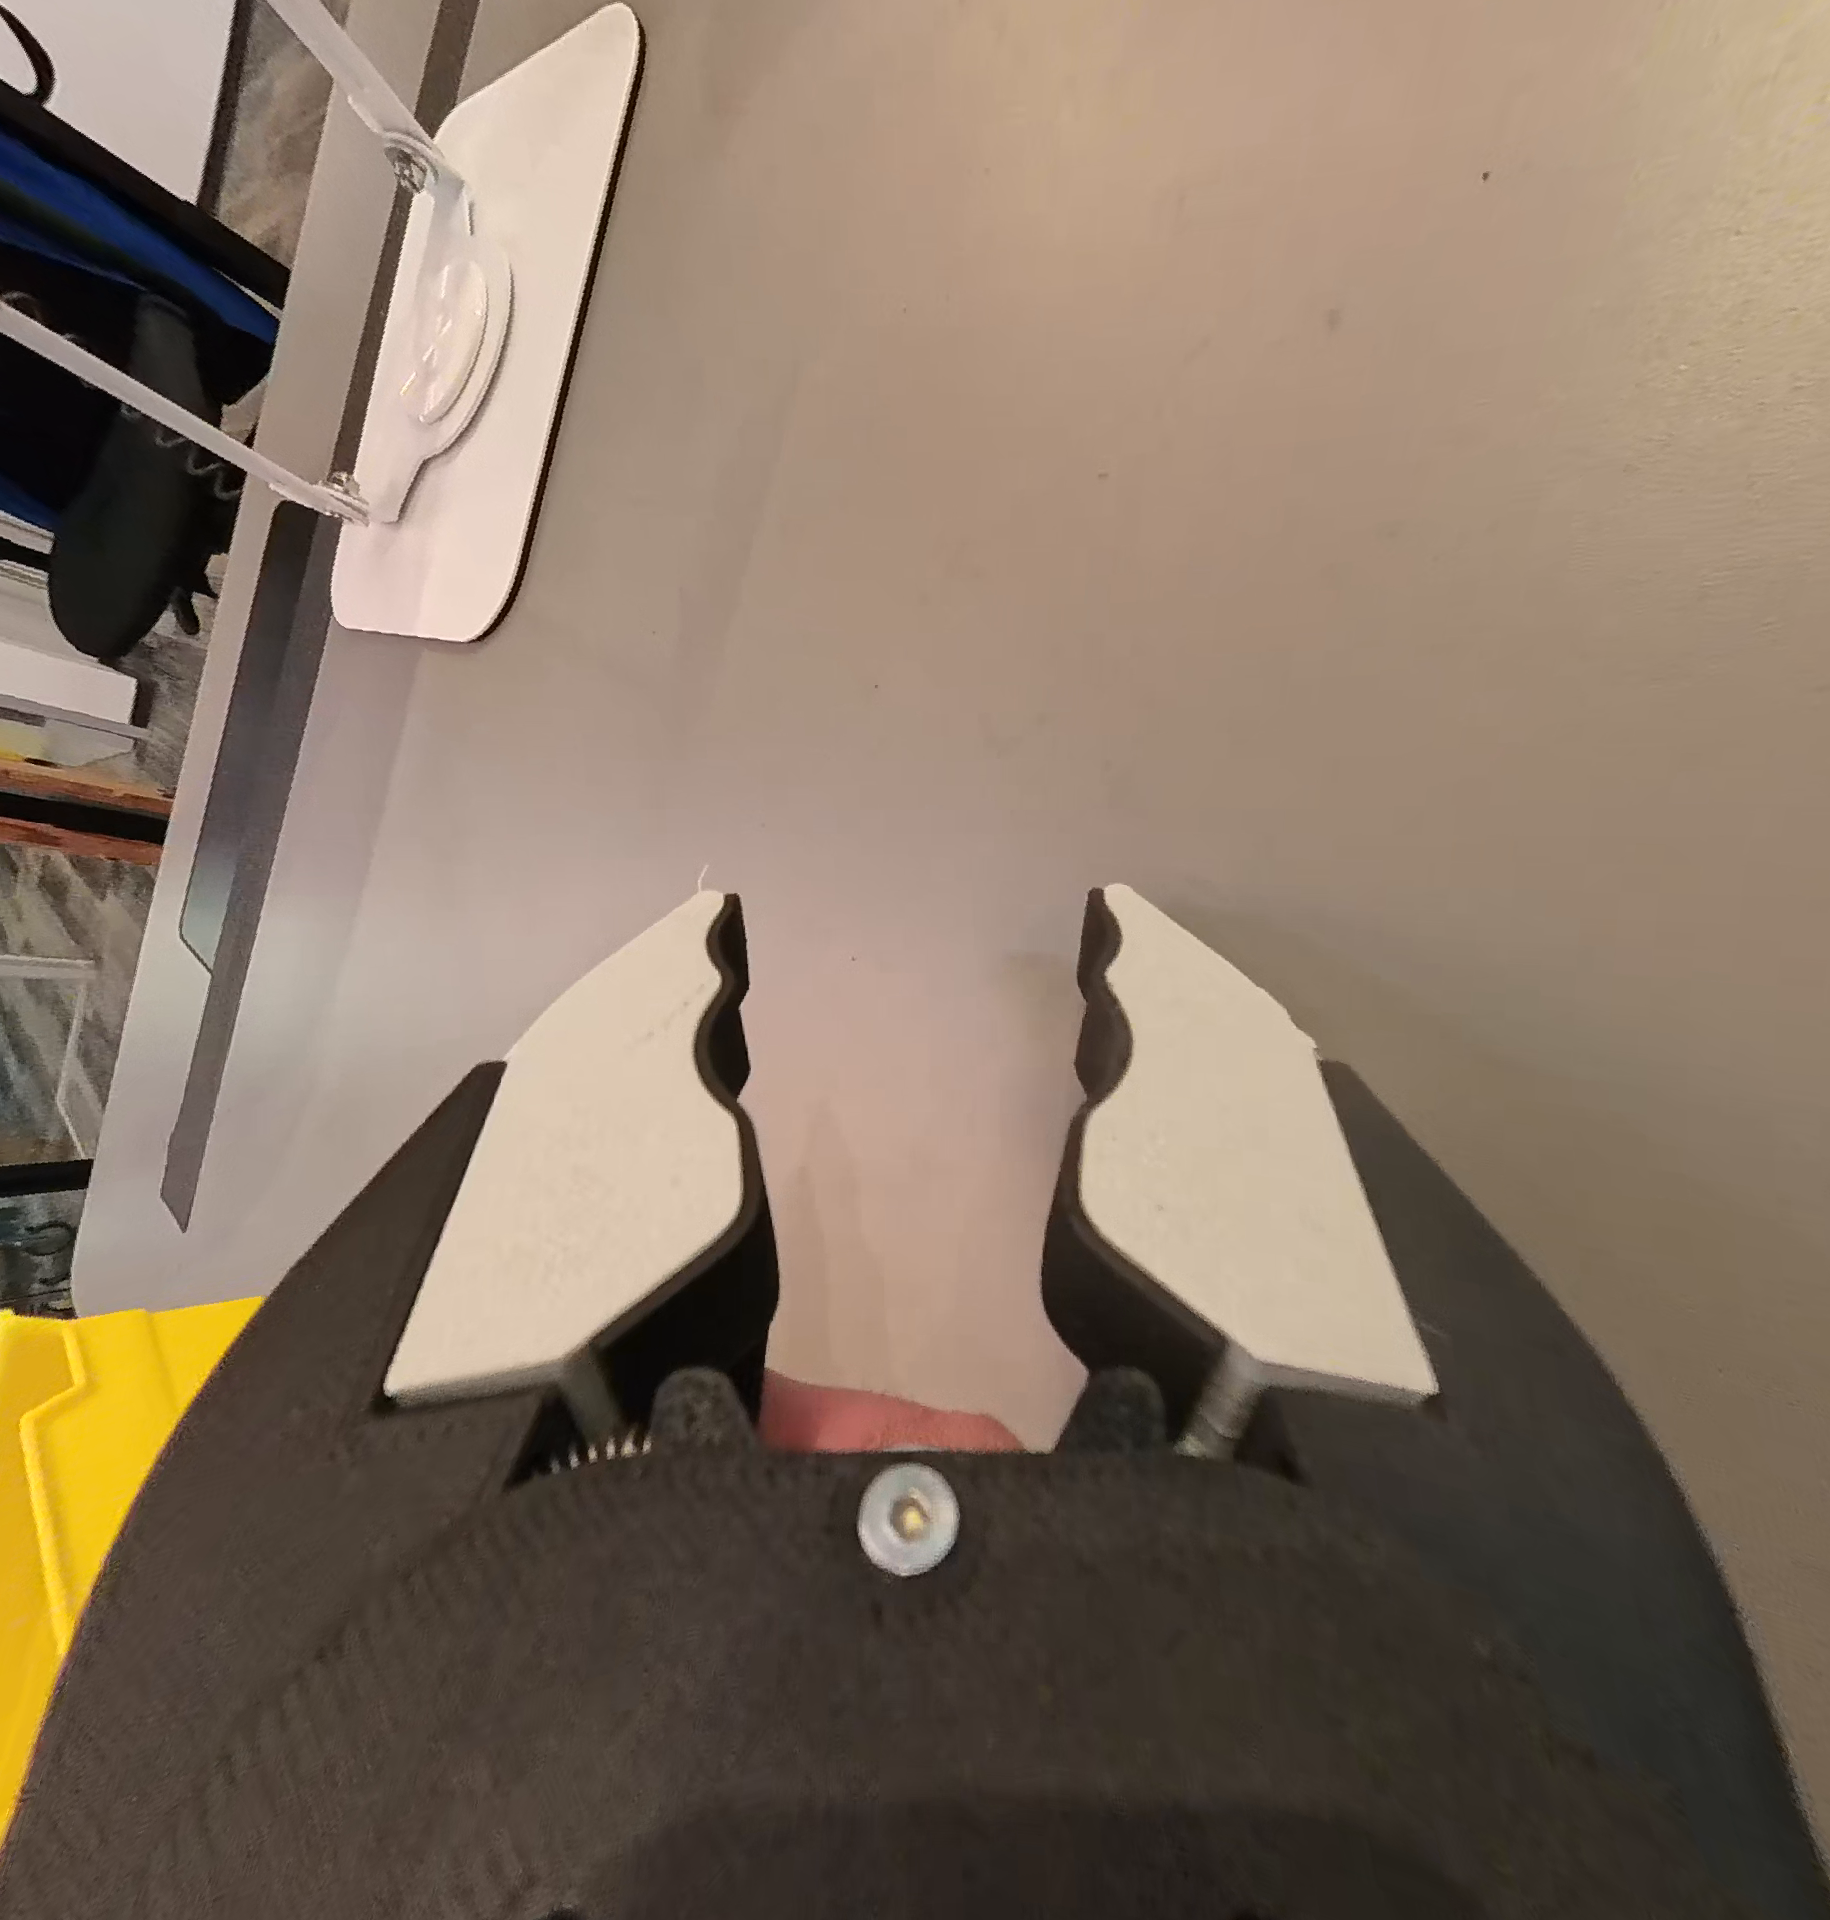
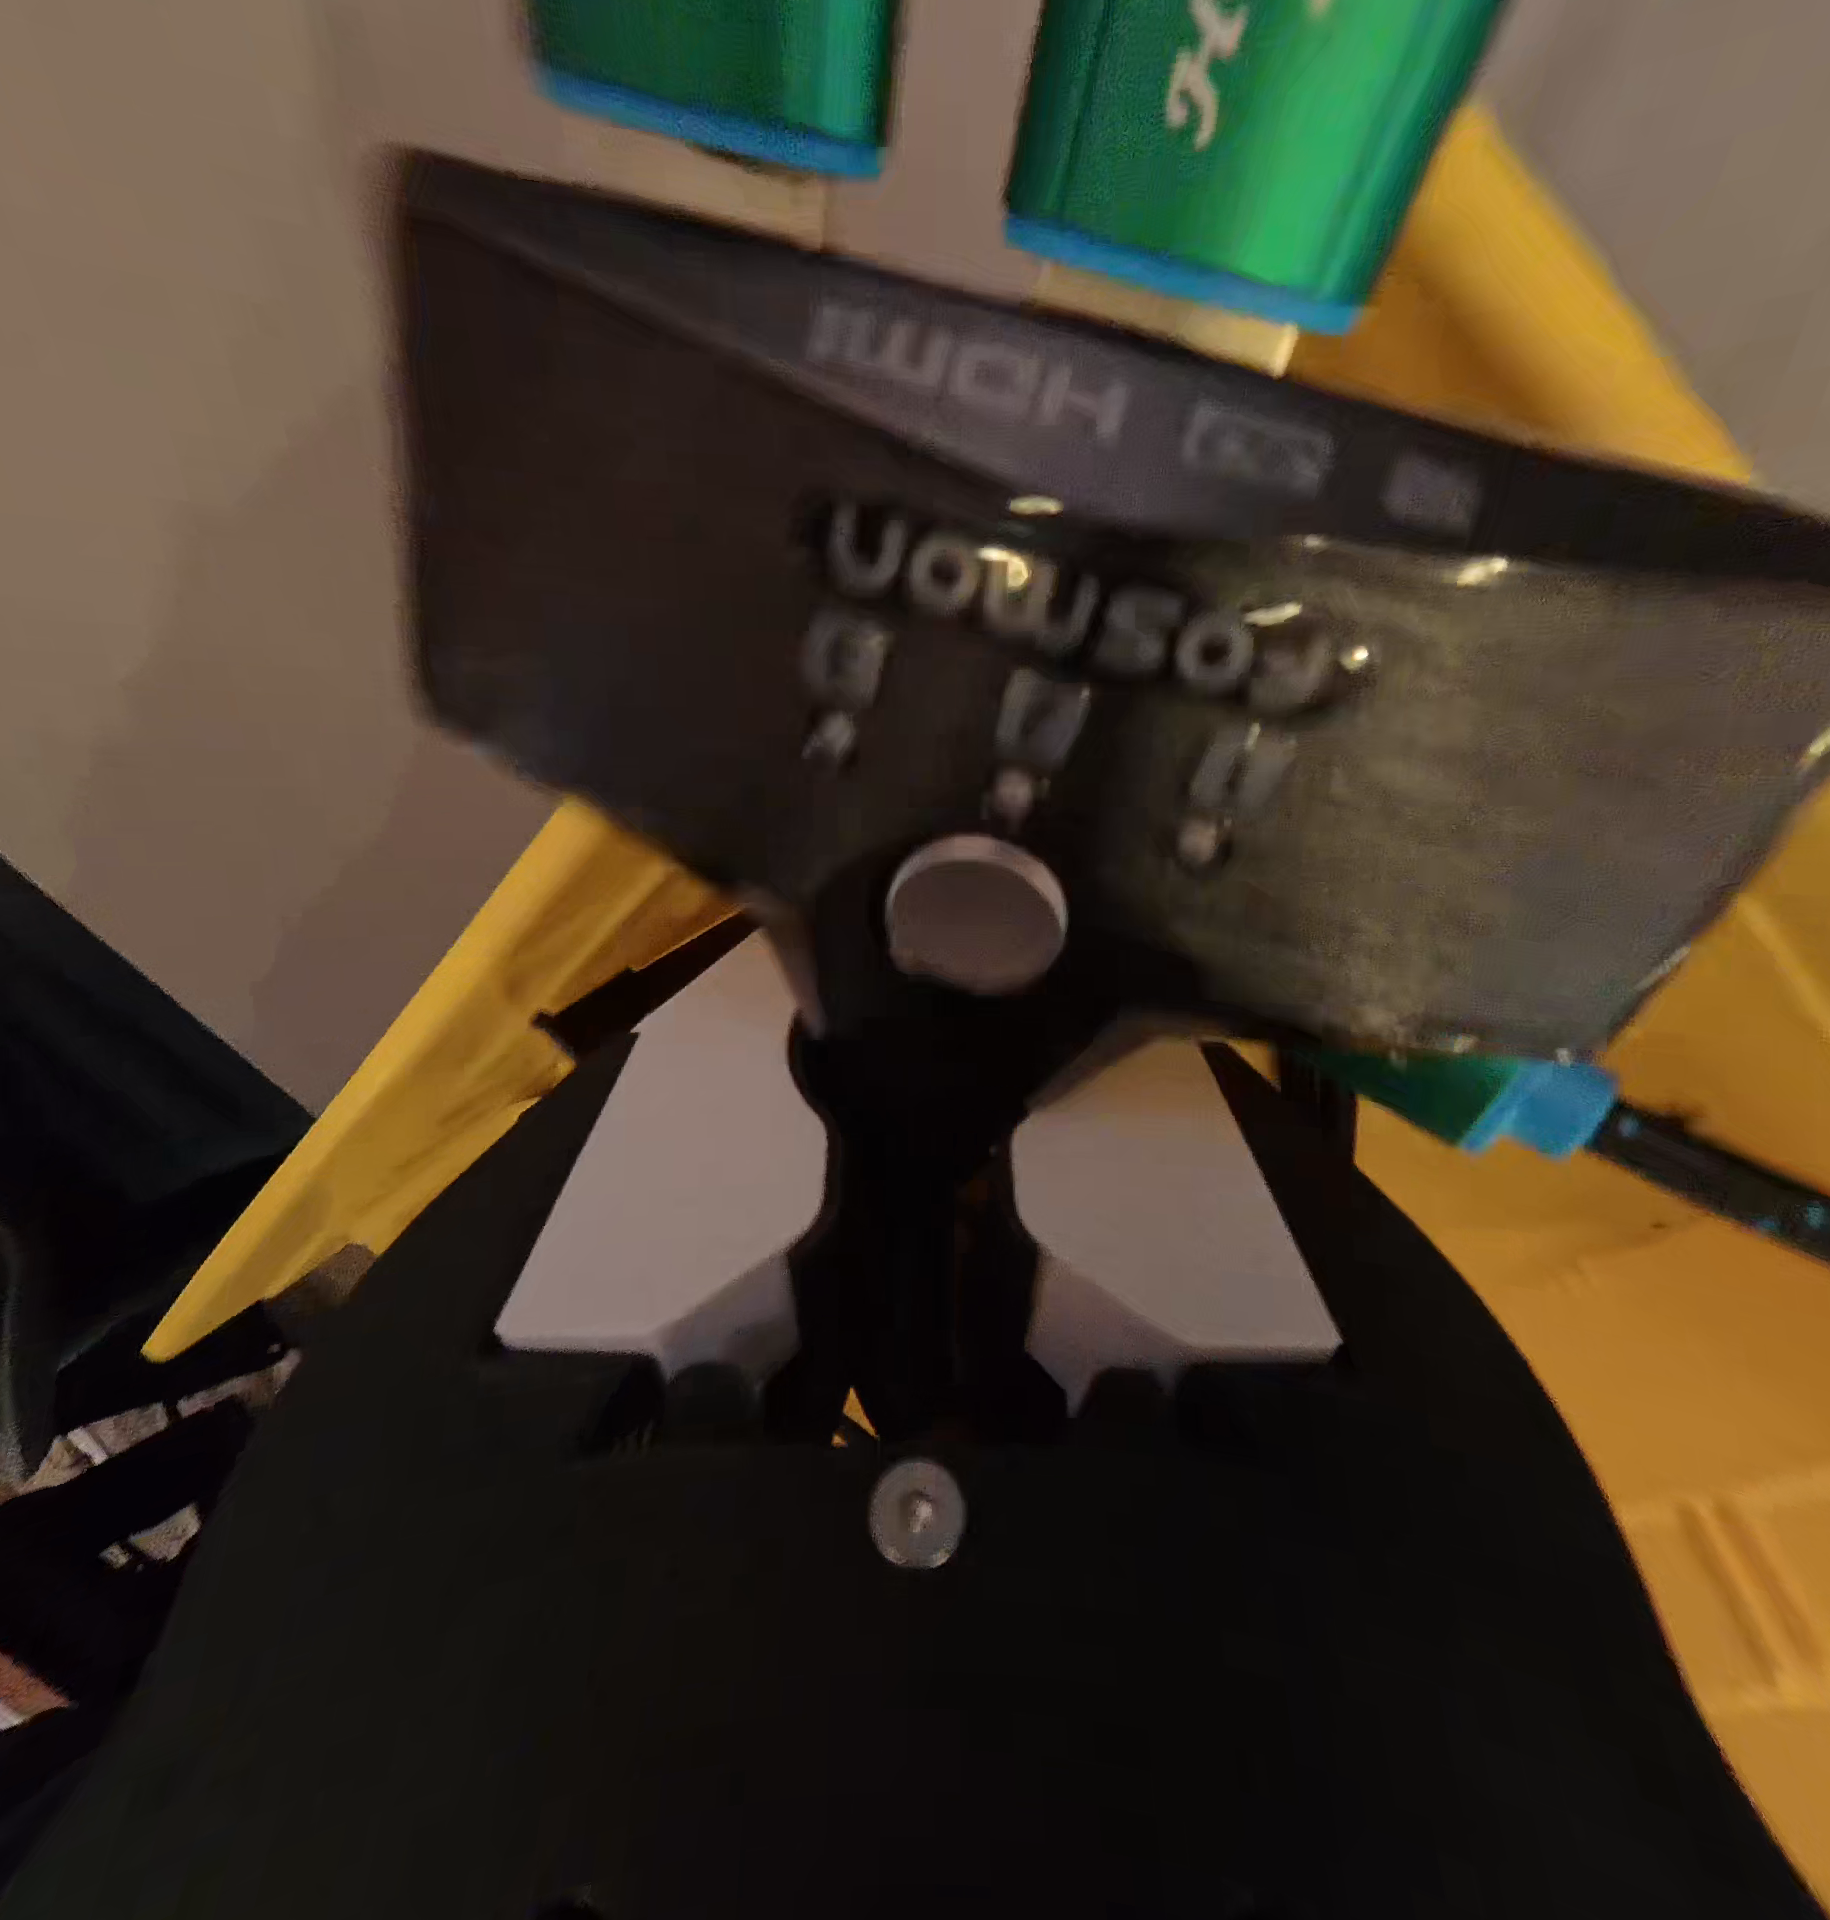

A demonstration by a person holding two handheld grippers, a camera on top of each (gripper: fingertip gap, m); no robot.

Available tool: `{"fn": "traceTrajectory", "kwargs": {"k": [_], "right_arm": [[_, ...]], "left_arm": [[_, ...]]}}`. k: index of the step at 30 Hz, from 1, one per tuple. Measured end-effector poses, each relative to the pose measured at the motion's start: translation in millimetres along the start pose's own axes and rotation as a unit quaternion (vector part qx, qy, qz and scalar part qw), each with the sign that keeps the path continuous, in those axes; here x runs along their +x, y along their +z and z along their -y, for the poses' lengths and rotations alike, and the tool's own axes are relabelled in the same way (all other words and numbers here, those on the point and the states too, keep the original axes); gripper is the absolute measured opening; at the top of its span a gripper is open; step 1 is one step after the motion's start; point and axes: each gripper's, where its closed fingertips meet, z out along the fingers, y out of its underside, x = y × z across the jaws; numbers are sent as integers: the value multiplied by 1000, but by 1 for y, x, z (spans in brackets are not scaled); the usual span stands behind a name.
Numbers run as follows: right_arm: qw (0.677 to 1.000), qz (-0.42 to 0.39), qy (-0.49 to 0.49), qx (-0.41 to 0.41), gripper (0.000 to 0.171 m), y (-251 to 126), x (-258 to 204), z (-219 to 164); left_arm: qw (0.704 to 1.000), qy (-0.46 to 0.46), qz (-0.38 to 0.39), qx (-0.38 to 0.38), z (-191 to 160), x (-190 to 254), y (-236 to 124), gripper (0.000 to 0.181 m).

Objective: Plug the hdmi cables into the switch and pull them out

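Note:
In the right wrist view my right gripper [image 2: 916,1039] is shut on the near edge of the black HDMI switch [image 2: 1098,644] and holds it up, tilted. Two green HDMI plugs with blue collars sit in its far side, one on the left [image 2: 713,73] and one on the right [image 2: 1233,135], with their gold tips partly showing. A third green plug [image 2: 1462,1101] sits at the switch's near right side, and its black cable runs off to the right. The picture is blurred. In the left wrist view my left gripper [image 1: 911,914] is open and empty over the grey table [image 1: 1202,520].
A yellow bin [image 2: 1617,1455] lies under and behind the switch; it also shows at the lower left of the left wrist view [image 1: 80,1455]. A white plate with a clear bracket [image 1: 495,343] lies at the table's far left edge, with shelving and dark clutter beyond it. Some 45 cm of space lies between my two pairs of fingers.

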Motion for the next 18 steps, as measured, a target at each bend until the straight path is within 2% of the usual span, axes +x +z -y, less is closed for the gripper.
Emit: {"fn": "traceTrajectory", "kwargs": {"k": [4,8,12,15,18], "right_arm": [[999,-40,-3,-30,15,11,10,-1],[996,-65,-16,-51,27,9,9,-6],[991,-112,-49,-44,51,-15,4,-3],[988,-130,-68,-47,78,-41,-5,-6],[988,-129,-78,-34,88,-72,-15,-6]], "left_arm": [[1000,3,-3,0,-1,2,-1,61],[1000,7,-5,0,-1,3,-1,61],[1000,3,-3,1,-2,0,-3,61],[1000,0,-3,-3,-5,-3,-1,61],[1000,-4,-3,-2,-4,-4,-1,61]]}}
